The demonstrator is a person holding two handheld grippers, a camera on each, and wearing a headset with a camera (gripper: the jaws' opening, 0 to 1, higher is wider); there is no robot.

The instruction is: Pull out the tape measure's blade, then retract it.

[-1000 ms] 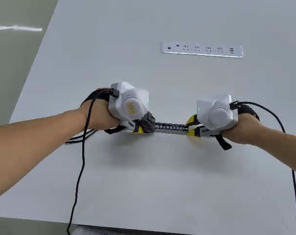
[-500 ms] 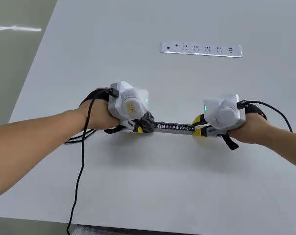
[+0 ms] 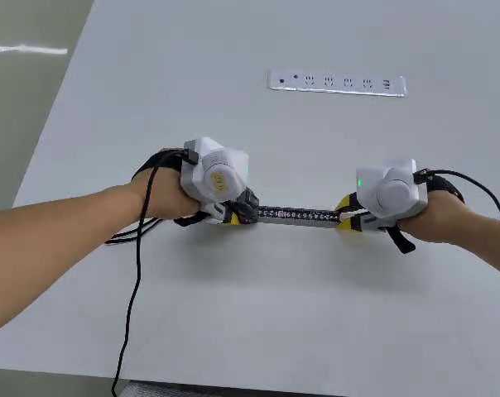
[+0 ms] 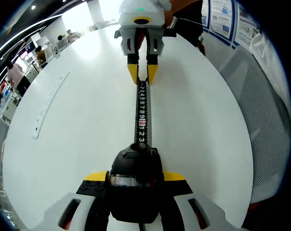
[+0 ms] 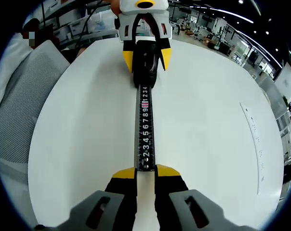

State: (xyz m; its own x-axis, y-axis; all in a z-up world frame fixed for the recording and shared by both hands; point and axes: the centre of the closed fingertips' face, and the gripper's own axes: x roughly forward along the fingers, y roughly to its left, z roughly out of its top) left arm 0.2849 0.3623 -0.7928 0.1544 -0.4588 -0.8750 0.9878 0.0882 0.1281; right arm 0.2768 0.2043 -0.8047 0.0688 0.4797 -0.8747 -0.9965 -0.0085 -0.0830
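Observation:
A black tape measure case (image 4: 136, 185) sits clamped between the yellow-tipped jaws of my left gripper (image 3: 237, 212), low over the white table. Its black blade with white numbers (image 3: 298, 215) runs out to the right, level with the tabletop. My right gripper (image 3: 347, 217) is shut on the blade's end (image 5: 145, 168). In the right gripper view the blade (image 5: 145, 127) stretches away to the case (image 5: 146, 60) held by the left gripper (image 5: 146, 57). In the left gripper view the blade (image 4: 141, 113) leads to the right gripper (image 4: 142, 77).
A white power strip (image 3: 336, 83) lies flat at the far side of the white table (image 3: 258, 314). Black cables (image 3: 137, 273) trail from both grippers, the left one hanging over the near edge. Mesh chair backs (image 5: 15, 106) stand beside the table.
My right gripper has moved to the right with the blade's end, drawing more blade out of the case. The left gripper and case have stayed about where they were.

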